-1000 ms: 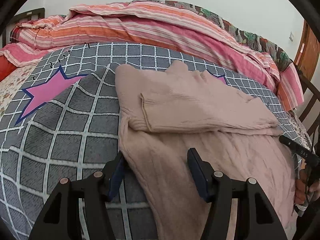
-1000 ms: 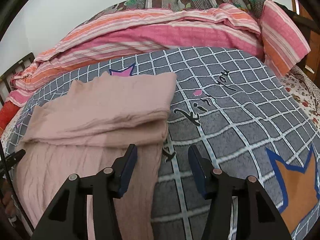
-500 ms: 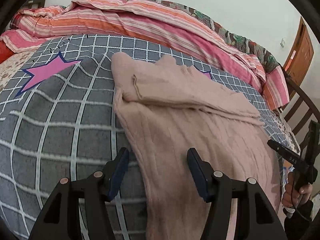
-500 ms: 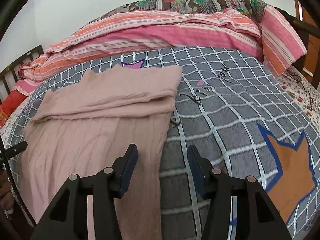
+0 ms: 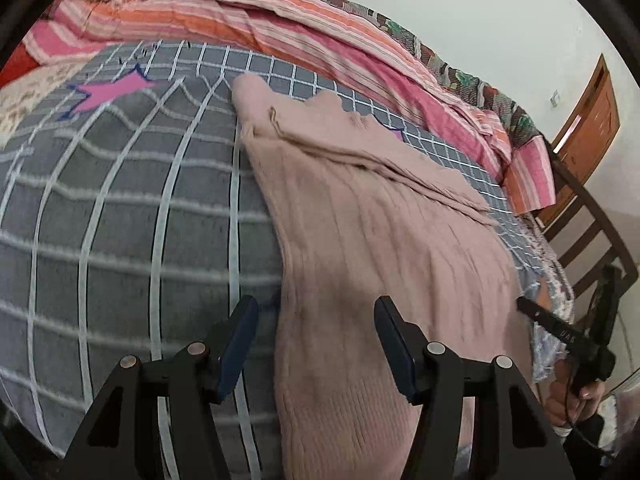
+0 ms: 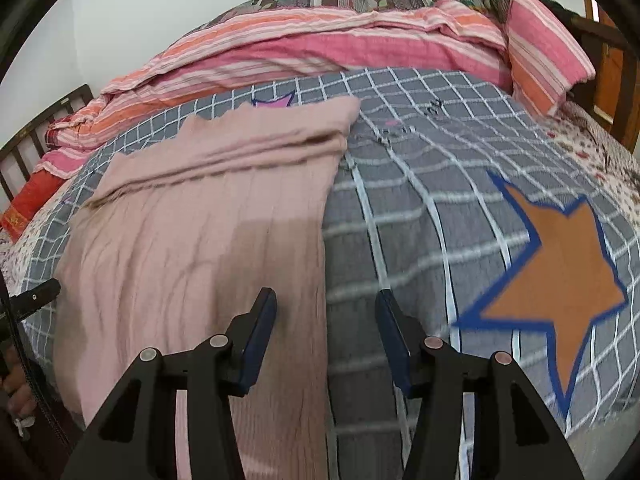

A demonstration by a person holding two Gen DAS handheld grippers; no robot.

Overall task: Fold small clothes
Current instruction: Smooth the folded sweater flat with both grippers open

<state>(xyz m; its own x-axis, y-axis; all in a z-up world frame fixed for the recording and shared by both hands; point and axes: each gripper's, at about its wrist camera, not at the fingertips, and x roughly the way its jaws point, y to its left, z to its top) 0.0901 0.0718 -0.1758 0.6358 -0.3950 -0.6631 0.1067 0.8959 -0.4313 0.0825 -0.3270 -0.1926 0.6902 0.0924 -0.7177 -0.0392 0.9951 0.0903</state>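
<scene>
A dusty-pink knit garment point(image 5: 360, 240) lies flat on the grey checked blanket point(image 5: 120, 220), its sleeves folded across the far end and its hem hanging over the near bed edge. It also shows in the right wrist view point(image 6: 192, 232). My left gripper point(image 5: 316, 344) is open and empty, astride the garment's left edge near the hem. My right gripper point(image 6: 326, 340) is open and empty, astride the garment's right edge near the hem. The right gripper's tip point(image 5: 560, 328) shows at the right of the left wrist view.
A pink and orange striped quilt point(image 6: 320, 40) is piled along the far side of the bed. The blanket point(image 6: 400, 216) has a pink star point(image 5: 108, 92) and an orange star point(image 6: 560, 264). A wooden chair point(image 5: 592, 232) stands at the right, and a dark headboard point(image 6: 36, 132) at the left.
Both grippers have drawn back and down toward the near bed edge, from beside the folded sleeves to the garment's hem corners. Both stay open. The garment has not moved.
</scene>
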